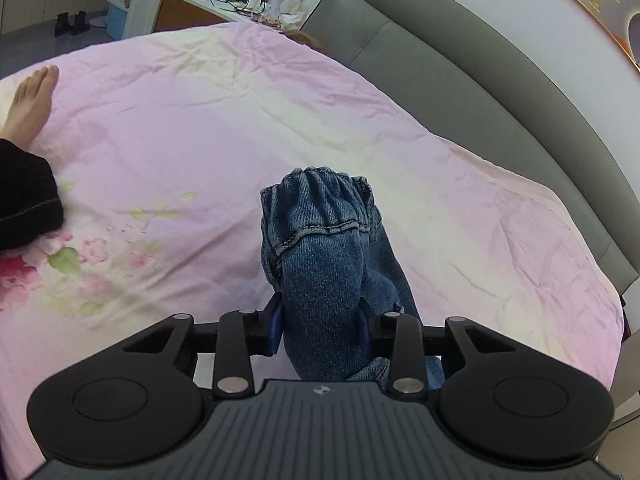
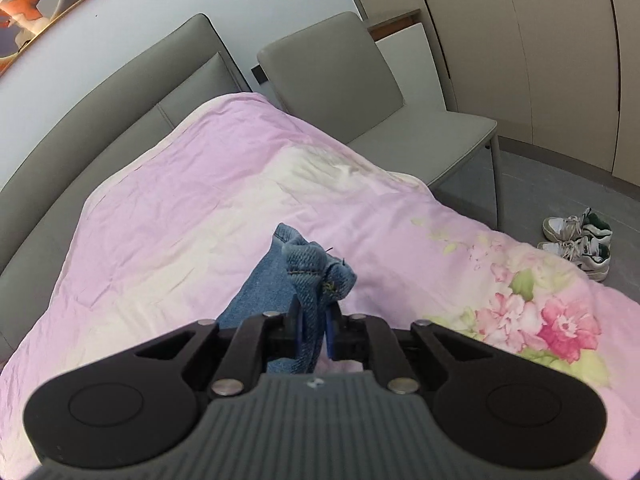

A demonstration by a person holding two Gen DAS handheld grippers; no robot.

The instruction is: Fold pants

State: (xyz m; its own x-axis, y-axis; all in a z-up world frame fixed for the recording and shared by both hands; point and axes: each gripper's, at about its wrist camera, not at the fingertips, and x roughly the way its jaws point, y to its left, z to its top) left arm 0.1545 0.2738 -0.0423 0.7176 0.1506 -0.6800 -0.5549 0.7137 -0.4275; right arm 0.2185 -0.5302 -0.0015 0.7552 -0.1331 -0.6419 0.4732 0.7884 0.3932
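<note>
Pants [image 1: 320, 248]: denim, lifted above the pink bed [image 1: 200, 128]. My left claw [image 1: 320, 322] grips a bunched end; my right claw [image 2: 314, 330] pinches a hem. Folding looks barely begun, I judge.

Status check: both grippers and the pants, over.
Left hand-held gripper shut on jeans. Right hand-held gripper shut on jeans too. Bare foot on pink quilt, far left.
</note>
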